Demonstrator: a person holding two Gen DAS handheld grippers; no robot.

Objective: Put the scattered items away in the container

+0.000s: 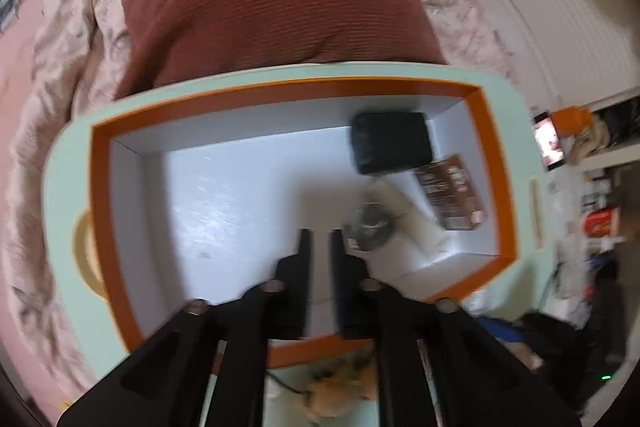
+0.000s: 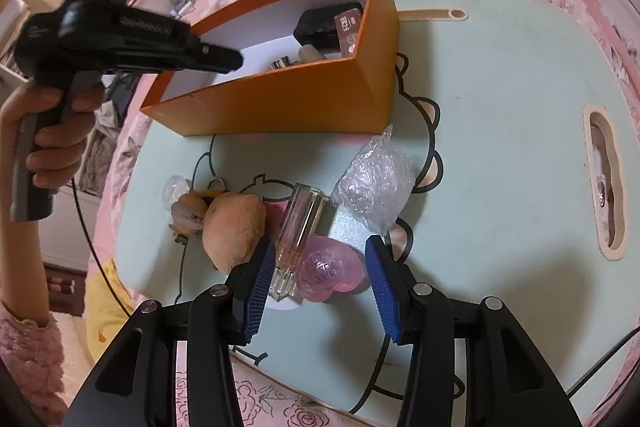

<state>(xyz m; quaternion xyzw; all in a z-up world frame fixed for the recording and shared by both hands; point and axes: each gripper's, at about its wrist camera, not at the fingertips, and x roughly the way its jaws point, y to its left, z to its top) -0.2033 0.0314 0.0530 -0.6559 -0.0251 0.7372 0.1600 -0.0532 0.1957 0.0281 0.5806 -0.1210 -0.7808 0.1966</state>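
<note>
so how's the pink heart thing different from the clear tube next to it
The pink heart is rounded, tinted pink and lies flat; the clear tube is long, square-edged and colourless, stretching away from the camera. The pink heart sits well inside the right gripper's open jaws, the clear tube close to the left finger. Both are see-through and still out on the table, not in the orange box.

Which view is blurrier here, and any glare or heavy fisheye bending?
Left wrist view: motion-smeared; the items in the orange box are soft, with a pale sheen on its white floor. Right wrist view: sharper, the pink heart and clear bottle crisp. Both bow strongly at the edges.
</note>
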